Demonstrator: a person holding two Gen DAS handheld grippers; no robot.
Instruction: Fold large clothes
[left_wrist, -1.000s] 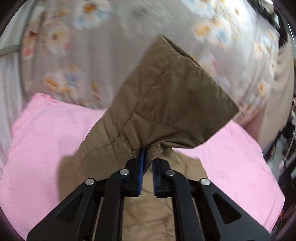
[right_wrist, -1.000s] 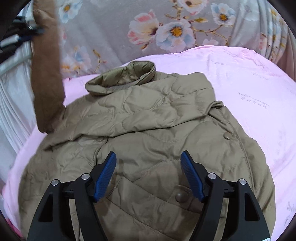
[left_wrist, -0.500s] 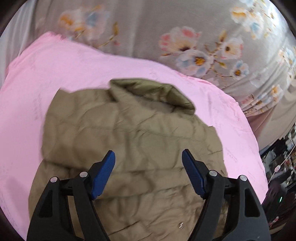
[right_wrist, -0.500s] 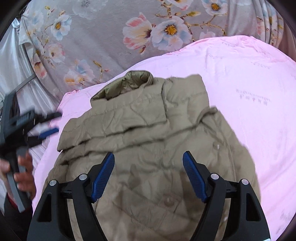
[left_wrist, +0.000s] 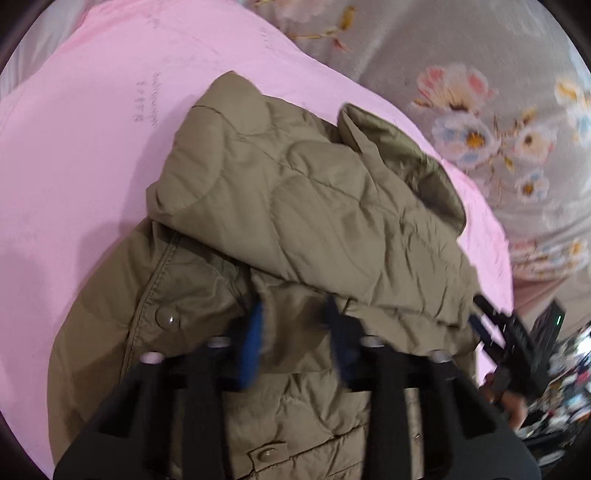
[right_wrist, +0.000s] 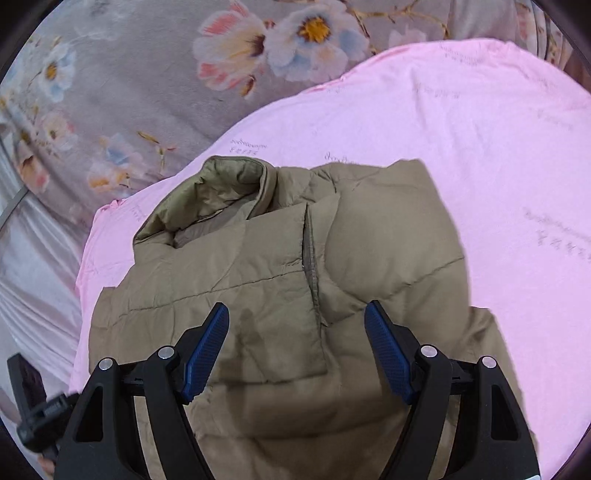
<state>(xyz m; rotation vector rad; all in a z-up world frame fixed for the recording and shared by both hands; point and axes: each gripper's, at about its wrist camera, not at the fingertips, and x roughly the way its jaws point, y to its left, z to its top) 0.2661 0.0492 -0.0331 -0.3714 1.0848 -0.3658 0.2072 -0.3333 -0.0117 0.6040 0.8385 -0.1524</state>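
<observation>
A tan quilted jacket lies on a pink sheet, collar at the far side, both sleeves folded across its chest. My left gripper hovers low over the jacket's front, jaws apart with a fold of fabric between them; the view is blurred. My right gripper is open and empty above the folded sleeves, where the jacket and collar also show. The right gripper also shows at the jacket's right edge in the left wrist view.
The pink sheet lies over a grey floral bedcover. White fabric hangs at the bed's left side. Dark clutter sits beyond the bed's right edge.
The left gripper let go of the sleeve, which now lies across the jacket's chest, then dropped low over the front and narrowed its jaws. The right gripper moved closer over the jacket.
</observation>
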